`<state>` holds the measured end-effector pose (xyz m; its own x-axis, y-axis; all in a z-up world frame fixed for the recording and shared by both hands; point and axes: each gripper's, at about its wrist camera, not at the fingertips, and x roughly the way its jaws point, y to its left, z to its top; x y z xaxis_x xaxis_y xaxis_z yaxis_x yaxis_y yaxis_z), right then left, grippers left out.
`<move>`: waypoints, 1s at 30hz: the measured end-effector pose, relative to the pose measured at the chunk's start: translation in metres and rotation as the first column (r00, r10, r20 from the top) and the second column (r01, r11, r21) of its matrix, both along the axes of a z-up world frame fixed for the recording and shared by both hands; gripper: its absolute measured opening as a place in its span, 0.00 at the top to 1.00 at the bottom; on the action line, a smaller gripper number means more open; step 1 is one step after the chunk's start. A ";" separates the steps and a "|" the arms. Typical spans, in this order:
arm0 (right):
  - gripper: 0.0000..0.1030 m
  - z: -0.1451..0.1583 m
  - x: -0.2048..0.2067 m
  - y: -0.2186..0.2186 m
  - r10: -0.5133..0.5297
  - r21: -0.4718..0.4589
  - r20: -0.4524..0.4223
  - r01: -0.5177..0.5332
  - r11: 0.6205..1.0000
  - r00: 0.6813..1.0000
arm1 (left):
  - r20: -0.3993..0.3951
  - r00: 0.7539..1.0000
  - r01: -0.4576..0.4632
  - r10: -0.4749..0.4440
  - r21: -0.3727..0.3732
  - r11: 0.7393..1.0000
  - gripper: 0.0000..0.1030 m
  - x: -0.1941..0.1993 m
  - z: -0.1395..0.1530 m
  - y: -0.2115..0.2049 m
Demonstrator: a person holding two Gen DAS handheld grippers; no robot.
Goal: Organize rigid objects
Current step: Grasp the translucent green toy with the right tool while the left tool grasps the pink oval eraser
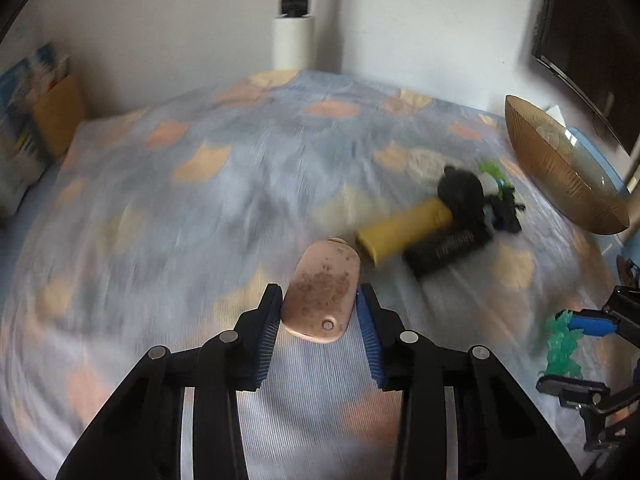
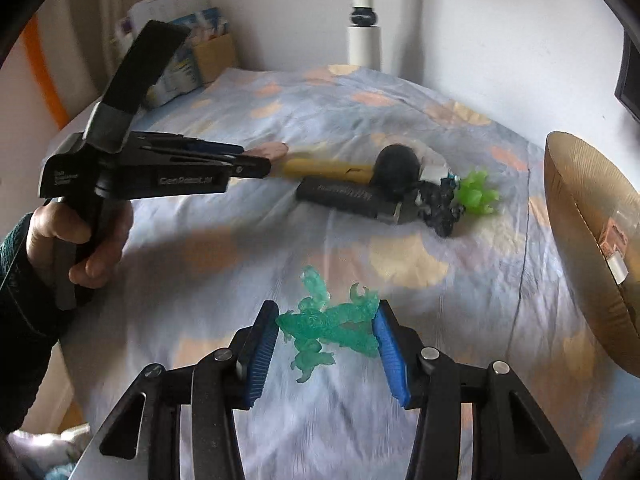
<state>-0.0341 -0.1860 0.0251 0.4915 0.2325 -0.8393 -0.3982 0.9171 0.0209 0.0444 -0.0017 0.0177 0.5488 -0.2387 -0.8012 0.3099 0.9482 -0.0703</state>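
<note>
Light: soft, even daylight, moderately bright.
Shadows: faint on bedsheet [image 2: 224, 264] below the person's hand [image 2: 80, 240].
Blur: bedsheet smeared in left wrist view.
Distortion: fisheye bowing, dark corners.

Left tool [image 1: 319, 312] and right tool [image 2: 326, 334] angled down, jaws narrowed, each pinching something

A home bedroom, patterned bedsheet [image 1: 240, 168] over a bed, pillow [image 1: 20, 160] at its far-left corner, white walls
</note>
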 end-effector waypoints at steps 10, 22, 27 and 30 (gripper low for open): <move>0.50 -0.010 -0.051 -0.013 0.124 -0.039 -0.044 -0.125 0.991 0.991 | -0.041 0.988 -0.152 0.148 -0.115 0.982 0.66 -0.080 -0.004 0.012; 0.40 -0.011 -0.063 -0.022 -0.039 0.058 -0.036 0.041 0.997 0.999 | -0.009 0.991 -0.131 0.132 -0.165 0.977 0.66 -0.109 -0.001 -0.004; 0.54 -0.011 -0.057 -0.011 -0.047 -0.021 0.013 0.047 0.999 0.999 | 0.013 0.992 -0.125 0.129 -0.170 0.977 0.66 -0.114 0.008 -0.014; 0.55 0.001 -0.061 -0.019 -0.047 -0.010 0.055 0.048 0.999 0.997 | 0.053 0.992 -0.101 0.112 -0.172 0.980 0.66 -0.115 0.025 -0.024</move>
